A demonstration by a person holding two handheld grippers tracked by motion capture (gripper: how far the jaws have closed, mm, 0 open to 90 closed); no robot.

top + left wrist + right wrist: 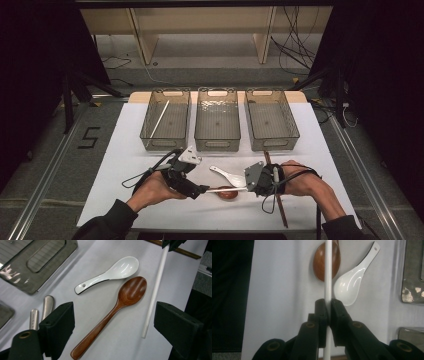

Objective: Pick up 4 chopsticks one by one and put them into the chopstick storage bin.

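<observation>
White tabletop (150,200), right claw (327,312) pinching slim white chopstick (327,277) (smooth, glossy) — rounded wooden spoon (117,307)

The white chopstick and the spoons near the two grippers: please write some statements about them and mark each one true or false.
1. The right gripper is shut on the white chopstick. True.
2. The left gripper holds the wooden spoon. False: its jaws stand open, and the spoon lies on the table between them.
3. The white spoon lies beside the wooden spoon on the table. True.
4. All three bins are empty. False: the left bin holds a white stick.
5. A brown chopstick lies on the table near the right hand. True.
</observation>
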